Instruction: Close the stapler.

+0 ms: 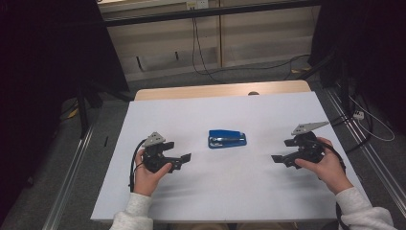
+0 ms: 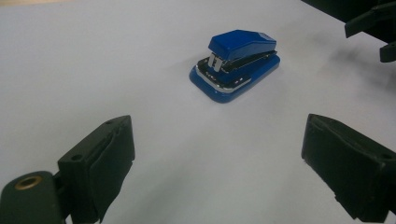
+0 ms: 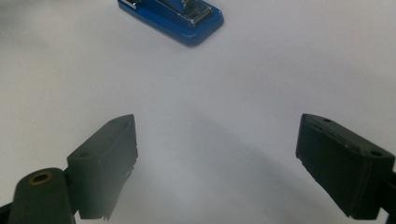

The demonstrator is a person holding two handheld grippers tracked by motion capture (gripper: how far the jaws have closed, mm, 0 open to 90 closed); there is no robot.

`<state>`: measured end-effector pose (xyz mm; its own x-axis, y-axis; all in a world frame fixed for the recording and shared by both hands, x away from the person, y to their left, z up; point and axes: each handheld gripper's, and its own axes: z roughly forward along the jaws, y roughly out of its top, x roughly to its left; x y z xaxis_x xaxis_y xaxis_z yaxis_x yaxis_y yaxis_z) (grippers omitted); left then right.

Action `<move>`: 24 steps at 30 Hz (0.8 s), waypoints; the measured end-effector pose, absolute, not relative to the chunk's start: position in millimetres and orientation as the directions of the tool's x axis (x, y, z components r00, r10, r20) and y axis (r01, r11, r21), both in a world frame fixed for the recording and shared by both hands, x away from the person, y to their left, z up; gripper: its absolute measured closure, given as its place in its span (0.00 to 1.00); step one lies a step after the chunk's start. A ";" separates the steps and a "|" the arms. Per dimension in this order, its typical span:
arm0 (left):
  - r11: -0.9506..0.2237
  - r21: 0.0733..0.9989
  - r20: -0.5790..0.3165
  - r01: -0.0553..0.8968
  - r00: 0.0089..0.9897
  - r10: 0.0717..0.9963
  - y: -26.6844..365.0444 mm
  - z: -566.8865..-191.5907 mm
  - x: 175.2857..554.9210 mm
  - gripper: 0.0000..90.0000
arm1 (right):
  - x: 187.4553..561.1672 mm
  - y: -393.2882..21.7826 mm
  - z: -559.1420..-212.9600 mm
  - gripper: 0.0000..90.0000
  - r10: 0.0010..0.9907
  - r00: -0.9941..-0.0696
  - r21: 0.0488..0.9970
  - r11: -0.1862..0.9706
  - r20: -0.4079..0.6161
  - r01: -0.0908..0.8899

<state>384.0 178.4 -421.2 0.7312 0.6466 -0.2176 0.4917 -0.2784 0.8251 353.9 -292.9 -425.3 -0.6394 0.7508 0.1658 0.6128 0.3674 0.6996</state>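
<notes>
Glossy blue wedge-shaped stapler [image 1: 227, 138] — seemingly plastic

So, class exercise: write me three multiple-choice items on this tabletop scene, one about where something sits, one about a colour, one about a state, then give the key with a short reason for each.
1. Where does the stapler lie on the white table?
A. Between the left tool and the right tool
B. At the table's near edge, beside the sleeve
C. Inside the left tool's jaws

2. What colour is the stapler's body?
A. Red
B. Blue
C. Green

3. How do the jaws of the two tools stand?
A. Both shut on the stapler
B. Left shut, right open
C. Both open, holding nothing

Key:
1 A: the high view shows it mid-table with one tool on each side, apart from both.
2 B: its top and base are blue, with metal parts between, in the left gripper view.
3 C: each gripper view shows wide-set jaws with bare table between them.
</notes>
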 end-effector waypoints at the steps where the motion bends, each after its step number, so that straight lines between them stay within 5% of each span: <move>1: -0.277 0.824 -0.219 0.494 0.729 0.648 179.8 -421.2 383.0 0.11 | 352.7 -292.7 -425.4 0.14 0.751 -0.640 0.697 0.369 0.166 0.614; 24: -0.283 0.820 -0.212 0.498 0.723 0.658 216.3 -423.8 360.0 0.10 | 327.2 -295.6 -426.8 0.13 0.736 -0.658 0.684 0.397 0.162 0.612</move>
